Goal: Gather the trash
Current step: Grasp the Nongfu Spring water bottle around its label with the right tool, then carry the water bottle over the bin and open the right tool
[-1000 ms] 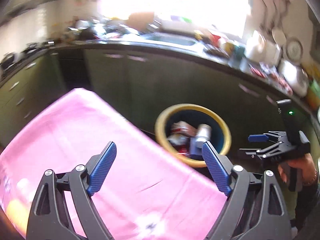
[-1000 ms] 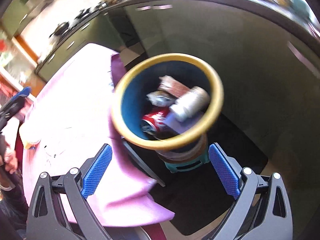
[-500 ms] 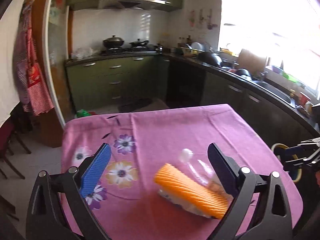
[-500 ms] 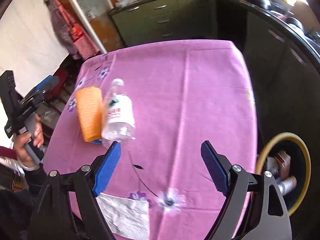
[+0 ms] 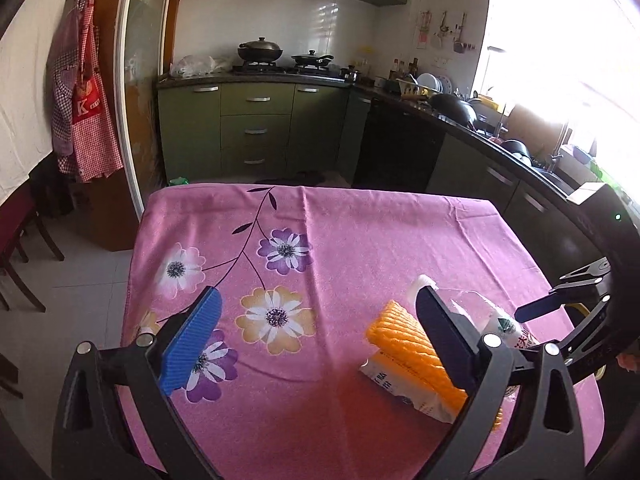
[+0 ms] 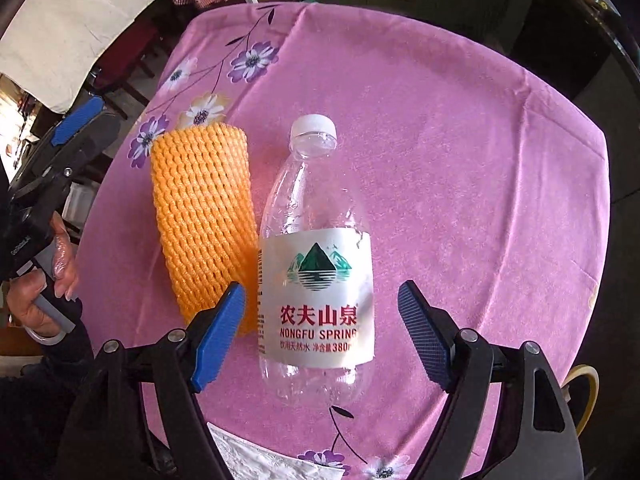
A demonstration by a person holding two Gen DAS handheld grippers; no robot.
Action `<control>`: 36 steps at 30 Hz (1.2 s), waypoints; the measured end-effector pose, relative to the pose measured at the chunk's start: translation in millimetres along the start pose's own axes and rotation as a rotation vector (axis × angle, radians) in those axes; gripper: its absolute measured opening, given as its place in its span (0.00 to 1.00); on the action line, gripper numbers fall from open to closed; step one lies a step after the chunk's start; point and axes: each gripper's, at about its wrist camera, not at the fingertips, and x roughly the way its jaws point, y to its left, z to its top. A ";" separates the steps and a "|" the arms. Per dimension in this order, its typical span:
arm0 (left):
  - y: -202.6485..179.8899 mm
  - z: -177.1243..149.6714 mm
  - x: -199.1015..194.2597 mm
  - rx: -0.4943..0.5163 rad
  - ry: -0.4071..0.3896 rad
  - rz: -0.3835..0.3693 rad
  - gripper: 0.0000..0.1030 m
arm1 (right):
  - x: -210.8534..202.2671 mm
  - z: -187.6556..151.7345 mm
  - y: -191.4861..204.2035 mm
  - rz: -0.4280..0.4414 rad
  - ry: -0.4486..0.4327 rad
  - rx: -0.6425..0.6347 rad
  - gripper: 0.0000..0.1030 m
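An empty clear plastic water bottle (image 6: 316,256) with a white label lies on the pink flowered tablecloth (image 6: 460,160), cap pointing away. An orange foam net sleeve (image 6: 204,216) lies right beside it on its left. My right gripper (image 6: 320,336) is open, its jaws on either side of the bottle's lower body, just above it. My left gripper (image 5: 316,332) is open and empty over the cloth; the orange sleeve (image 5: 408,352) and the bottle (image 5: 476,312) lie by its right finger. The right gripper also shows in the left wrist view (image 5: 560,304).
A white tissue (image 6: 260,460) lies at the table's near edge. The yellow rim of the trash bin (image 6: 584,396) shows beyond the table's right side. Green kitchen cabinets (image 5: 260,132) and a counter stand behind the table. Chairs (image 5: 16,248) stand at left.
Both grippers have swung away from the trash bin to the table. The right gripper has closed in on the bottle, which now lies between its open jaws.
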 end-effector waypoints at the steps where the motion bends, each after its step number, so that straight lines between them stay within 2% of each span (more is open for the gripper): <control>1: 2.1 -0.4 1.3 -0.010 0.006 -0.005 0.90 | 5.4 4.3 0.6 0.000 0.017 0.000 0.76; 12: 4.6 -3.6 7.7 -0.013 0.012 -0.013 0.90 | 44.7 26.1 6.0 -0.089 0.121 -0.030 0.76; 14: 3.7 -4.3 8.0 -0.008 0.012 -0.008 0.90 | 48.9 26.4 5.5 -0.089 0.134 -0.028 0.64; 17: 4.4 -4.7 8.4 -0.013 0.013 -0.007 0.90 | 46.9 23.5 5.7 -0.111 0.112 -0.044 0.64; 25: 5.1 -6.4 10.7 -0.016 0.014 -0.006 0.91 | 15.9 -3.3 -10.7 -0.084 0.057 -0.002 0.63; 31: 1.7 -7.0 9.7 -0.003 0.000 -0.023 0.91 | -1.2 -18.5 -19.8 -0.026 0.033 0.047 0.63; 36: -2.5 -6.5 5.9 0.010 -0.022 -0.042 0.91 | -31.3 -40.3 -39.8 0.029 -0.034 0.132 0.63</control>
